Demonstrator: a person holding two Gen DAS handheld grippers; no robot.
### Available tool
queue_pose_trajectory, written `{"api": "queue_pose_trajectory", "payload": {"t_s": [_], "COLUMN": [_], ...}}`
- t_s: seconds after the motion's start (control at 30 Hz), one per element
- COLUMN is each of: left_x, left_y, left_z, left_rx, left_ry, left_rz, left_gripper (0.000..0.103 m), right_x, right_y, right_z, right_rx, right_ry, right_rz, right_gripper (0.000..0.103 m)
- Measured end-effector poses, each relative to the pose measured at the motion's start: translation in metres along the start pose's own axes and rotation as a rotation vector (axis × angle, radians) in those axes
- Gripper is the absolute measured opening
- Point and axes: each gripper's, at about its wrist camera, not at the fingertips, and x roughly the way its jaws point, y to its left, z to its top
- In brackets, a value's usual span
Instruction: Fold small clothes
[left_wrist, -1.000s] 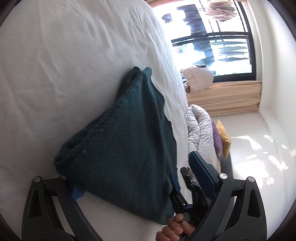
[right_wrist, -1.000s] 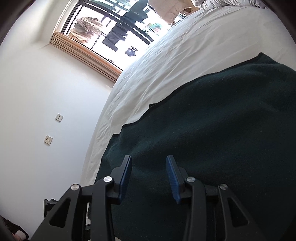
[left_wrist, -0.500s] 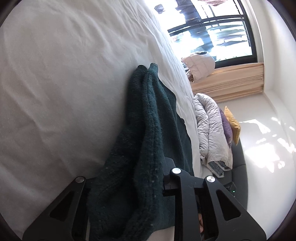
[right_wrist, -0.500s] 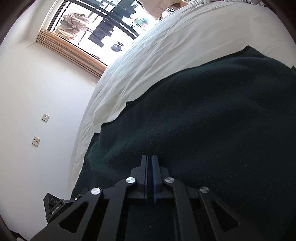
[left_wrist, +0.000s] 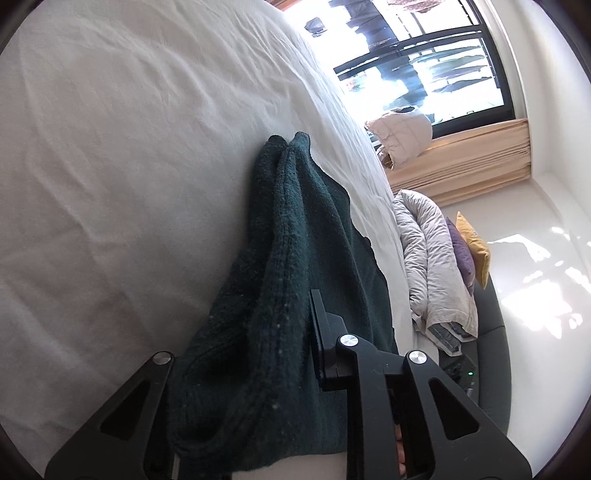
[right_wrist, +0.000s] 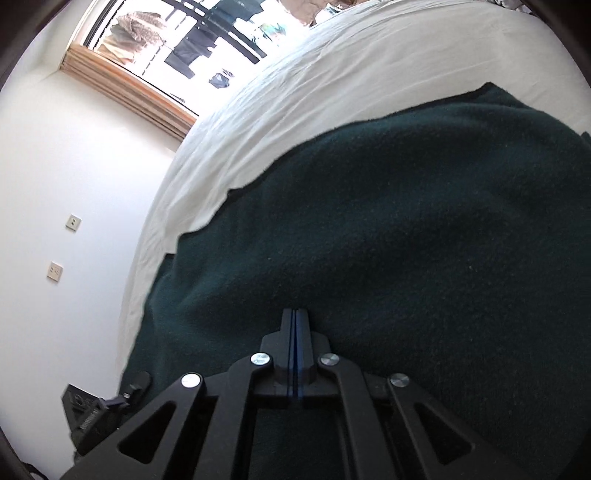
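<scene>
The left gripper is closing on a bunched fold of the dark green knit, thick cloth filling the gap between its fingers. The right gripper has its blue pads pressed together with hardly a slit between; whether they pinch an edge of the knit beneath them I cannot tell. The knit lies on the white bed, running in the left view toward 12 o'clock. At 2 o'clock stands a window, at 3 o'clock a grey duvet.
</scene>
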Motion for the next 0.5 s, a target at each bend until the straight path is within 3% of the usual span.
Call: {"api": "queue_pose_trajectory", "payload": {"t_s": [0.13, 0.27, 0.43, 0.5], "left_x": [-0.007, -0.019, -0.021, -0.025], "left_y": [-0.002, 0.002, -0.001, -0.003], "left_z": [-0.01, -0.02, -0.023, -0.025], "left_rx": [-0.002, 0.015, 0.034, 0.043], "left_ry": [-0.024, -0.054, -0.066, -0.07], "left_rz": [0.015, 0.034, 0.034, 0.032], "left_gripper": [0.016, 0.014, 0.014, 0.014], "right_x": [0.01, 0.011, -0.001, 0.003], "right_y": [0.005, -0.01, 0.0, 0.004], "right_z": [-0.009, -0.009, -0.006, -0.006], "right_rx": [-0.071, -0.028, -0.025, -0.067], "right_ry": [0.034, 0.031, 0.028, 0.042], "right_rz": [-0.047, 0.015, 0.015, -0.018], "right_gripper": [0.0, 0.0, 0.003, 0.0]}}
